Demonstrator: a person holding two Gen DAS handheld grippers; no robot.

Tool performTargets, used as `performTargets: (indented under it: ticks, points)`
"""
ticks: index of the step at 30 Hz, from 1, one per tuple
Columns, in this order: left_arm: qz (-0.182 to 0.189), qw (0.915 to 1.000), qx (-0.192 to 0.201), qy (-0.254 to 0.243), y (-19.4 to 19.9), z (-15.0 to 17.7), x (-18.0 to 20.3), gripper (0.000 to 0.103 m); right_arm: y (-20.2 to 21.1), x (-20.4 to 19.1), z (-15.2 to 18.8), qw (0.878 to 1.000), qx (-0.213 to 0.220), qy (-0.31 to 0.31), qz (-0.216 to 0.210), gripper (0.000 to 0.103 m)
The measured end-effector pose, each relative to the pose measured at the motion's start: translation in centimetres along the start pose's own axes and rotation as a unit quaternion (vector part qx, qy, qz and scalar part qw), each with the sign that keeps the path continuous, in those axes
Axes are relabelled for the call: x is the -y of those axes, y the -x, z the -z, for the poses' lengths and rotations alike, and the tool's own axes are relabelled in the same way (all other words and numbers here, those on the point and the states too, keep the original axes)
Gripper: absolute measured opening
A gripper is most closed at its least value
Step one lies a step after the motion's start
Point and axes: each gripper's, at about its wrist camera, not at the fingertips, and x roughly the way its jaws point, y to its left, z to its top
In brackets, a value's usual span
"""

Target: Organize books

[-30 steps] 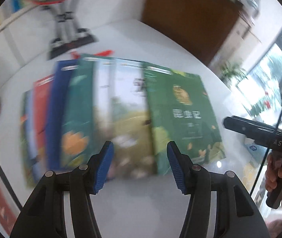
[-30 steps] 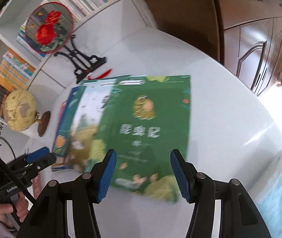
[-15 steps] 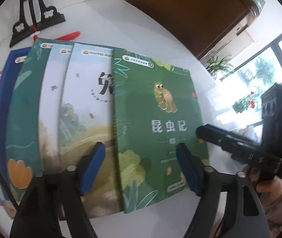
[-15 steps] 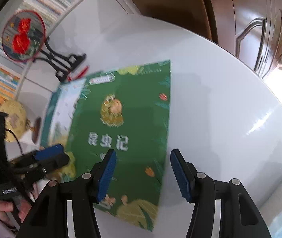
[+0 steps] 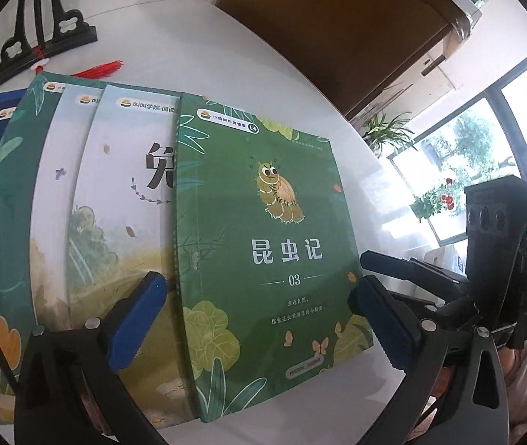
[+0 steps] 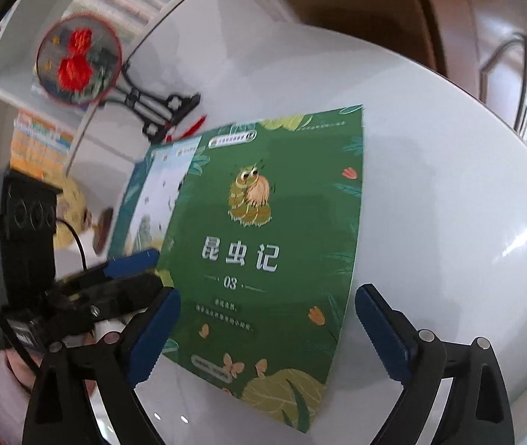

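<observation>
A fan of overlapping books lies flat on the white table [image 5: 248, 37], with the green insect book [image 5: 263, 244] on top at the right end of the row. The left gripper [image 5: 259, 319] hangs low over that book's near edge, its jaws opening wide and straddling the cover without pressing it. The right gripper [image 6: 267, 330] does likewise from the book's right side, jaws opening, nothing held. A black fan stand [image 5: 40, 33] sits behind the books.
</observation>
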Motion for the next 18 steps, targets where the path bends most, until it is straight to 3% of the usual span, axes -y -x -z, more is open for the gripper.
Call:
performTargets:
  ticks: [5, 9, 11, 13, 15, 16, 18]
  points:
    - [0.017, 0.9998, 0.006, 0.012, 0.3, -0.2, -0.9, 0.102, -0.3, -0.1, -0.3, 1.000, -0.007, -0.006, -0.001, 0.097]
    - [0.041, 0.9966, 0.009, 0.071, 0.8, -0.6, -2.5, 0.102, -0.5, 0.0, -0.2, 1.000, -0.006, -0.004, -0.018, 0.093]
    - [0.048, 0.9951, 0.010, 0.086, 0.9, -0.7, -2.8, 0.101, -0.3, 0.6, -0.2, 0.999, -0.003, -0.030, -0.024, 0.083]
    - [0.080, 0.9916, -0.005, 0.101, 0.6, -0.5, -2.6, 0.101, 0.2, 1.6, -0.1, 0.998, 0.001, -0.060, -0.030, 0.053]
    - [0.126, 0.9861, -0.010, 0.108, 0.4, 0.1, -2.1, 0.100, 0.7, 3.1, 0.4, 0.994, 0.013, -0.099, -0.047, 0.036]
    - [0.127, 0.9865, -0.005, 0.103, 0.5, 0.5, -1.7, 0.098, 1.1, 3.6, 0.6, 0.991, 0.023, -0.115, -0.070, 0.032]
    - [0.088, 0.9929, 0.009, 0.080, 0.6, 1.0, -0.9, 0.090, 1.8, 3.6, 0.6, 0.987, 0.035, -0.116, -0.108, 0.026]
